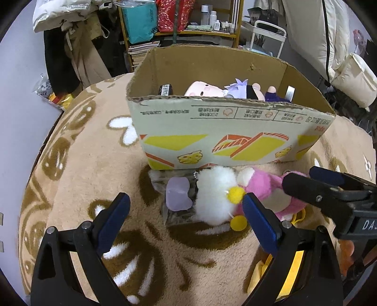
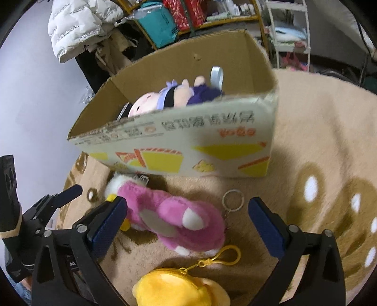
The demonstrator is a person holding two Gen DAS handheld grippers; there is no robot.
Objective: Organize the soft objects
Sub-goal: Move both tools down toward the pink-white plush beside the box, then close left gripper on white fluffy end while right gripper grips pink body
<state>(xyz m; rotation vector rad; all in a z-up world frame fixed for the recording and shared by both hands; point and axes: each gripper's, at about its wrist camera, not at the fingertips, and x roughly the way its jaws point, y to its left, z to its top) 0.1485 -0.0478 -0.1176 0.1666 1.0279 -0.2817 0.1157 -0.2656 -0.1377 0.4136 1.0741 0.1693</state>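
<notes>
An open cardboard box (image 1: 226,122) stands on a beige patterned blanket (image 1: 89,164) and holds a pink-faced doll (image 1: 205,89); the box (image 2: 188,150) and doll (image 2: 150,103) also show in the right wrist view. In front of the box lie a white fluffy plush (image 1: 214,197), a pink plush (image 1: 261,186) and a clear packet with a lilac piece (image 1: 178,196). My left gripper (image 1: 186,207) is open, just short of the white plush. My right gripper (image 2: 187,211) is open around the pink plush (image 2: 174,219). A yellow plush pouch (image 2: 179,291) lies below it.
A metal key ring (image 2: 233,200) lies by the pink plush. Behind the box stand a shelf with teal and red bags (image 1: 150,21), stacked books, hanging coats (image 1: 70,47) and a white trolley (image 1: 268,37). The blanket's left edge drops off beside a pale wall.
</notes>
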